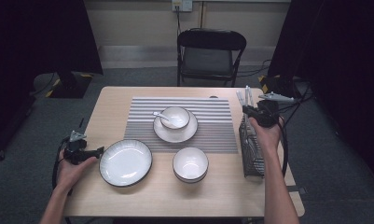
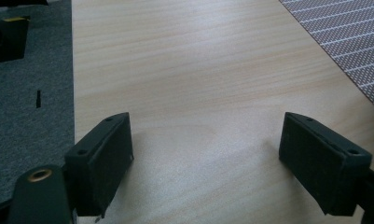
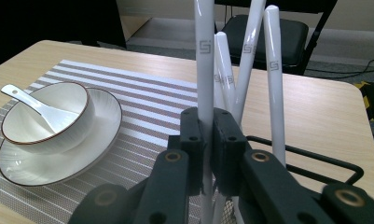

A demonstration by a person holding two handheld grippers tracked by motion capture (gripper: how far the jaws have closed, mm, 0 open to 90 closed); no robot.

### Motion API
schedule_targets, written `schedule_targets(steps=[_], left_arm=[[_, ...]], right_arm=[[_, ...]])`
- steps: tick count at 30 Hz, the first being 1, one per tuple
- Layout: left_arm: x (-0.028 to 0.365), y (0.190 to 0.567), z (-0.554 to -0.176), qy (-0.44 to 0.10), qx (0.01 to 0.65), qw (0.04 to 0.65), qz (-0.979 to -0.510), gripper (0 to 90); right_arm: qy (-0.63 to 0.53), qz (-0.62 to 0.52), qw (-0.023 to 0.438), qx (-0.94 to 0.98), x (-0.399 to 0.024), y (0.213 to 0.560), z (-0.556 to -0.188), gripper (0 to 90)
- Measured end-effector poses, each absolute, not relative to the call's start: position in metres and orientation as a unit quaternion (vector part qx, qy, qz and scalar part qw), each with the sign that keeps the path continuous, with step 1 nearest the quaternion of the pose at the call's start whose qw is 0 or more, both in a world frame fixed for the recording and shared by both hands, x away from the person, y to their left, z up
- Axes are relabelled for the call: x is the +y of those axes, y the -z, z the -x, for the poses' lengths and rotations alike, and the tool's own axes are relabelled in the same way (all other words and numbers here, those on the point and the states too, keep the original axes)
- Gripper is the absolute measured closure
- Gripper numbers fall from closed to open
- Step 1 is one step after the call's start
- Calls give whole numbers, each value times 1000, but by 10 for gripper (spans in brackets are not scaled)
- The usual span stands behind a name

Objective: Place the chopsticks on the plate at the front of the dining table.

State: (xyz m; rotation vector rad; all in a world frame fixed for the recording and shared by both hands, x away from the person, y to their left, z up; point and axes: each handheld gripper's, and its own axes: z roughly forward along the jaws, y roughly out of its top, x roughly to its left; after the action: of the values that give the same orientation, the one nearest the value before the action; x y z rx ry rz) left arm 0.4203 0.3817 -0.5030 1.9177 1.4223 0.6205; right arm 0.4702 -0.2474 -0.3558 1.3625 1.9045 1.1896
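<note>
- The wooden table [image 1: 222, 196] carries everything, and a striped placemat [image 1: 217, 130] lies across its far middle; I'll place the rest from that mat.
- A black folding chair [image 1: 210, 53] stands beyond the mat, off the table's far edge.
- Near the mat's front left corner sits a wide, dark-rimmed plate [image 1: 125, 163], bare.
- On the mat itself, a saucer plate [image 1: 175, 133] holds a small bowl [image 1: 175, 116], and a white spoon [image 1: 162, 115] rests in it, handle slanting out to the left.
- Just off the mat's front edge sits a second bowl [image 1: 190, 164].
- Right of the mat stands a black wire rack [image 1: 251, 154], blocking the table's right edge.
- Up from that rack rise white chopsticks [image 3: 274, 70], long axis near upright, tips fanned apart at the top.
- The right gripper [image 3: 208, 135] is above the rack, pinching one chopstick [image 3: 204, 51]; it runs straight up between the pressed pads, the others crowding just behind.
- The left gripper [image 2: 205, 158] rests far left of the mat, beside the plate, jaws spread wide over bare wood.
</note>
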Motion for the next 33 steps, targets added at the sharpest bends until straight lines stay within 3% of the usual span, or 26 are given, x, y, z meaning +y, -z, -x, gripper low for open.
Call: schedule_targets(steps=[20, 33], left_arm=[[382, 503, -420, -238, 544, 331, -733, 170], [382, 503, -420, -237, 544, 331, -734, 170]], right_arm=[[-401, -523, 248, 710, -237, 365, -470, 827], [-418, -513, 272, 698, -242, 356, -465, 852]])
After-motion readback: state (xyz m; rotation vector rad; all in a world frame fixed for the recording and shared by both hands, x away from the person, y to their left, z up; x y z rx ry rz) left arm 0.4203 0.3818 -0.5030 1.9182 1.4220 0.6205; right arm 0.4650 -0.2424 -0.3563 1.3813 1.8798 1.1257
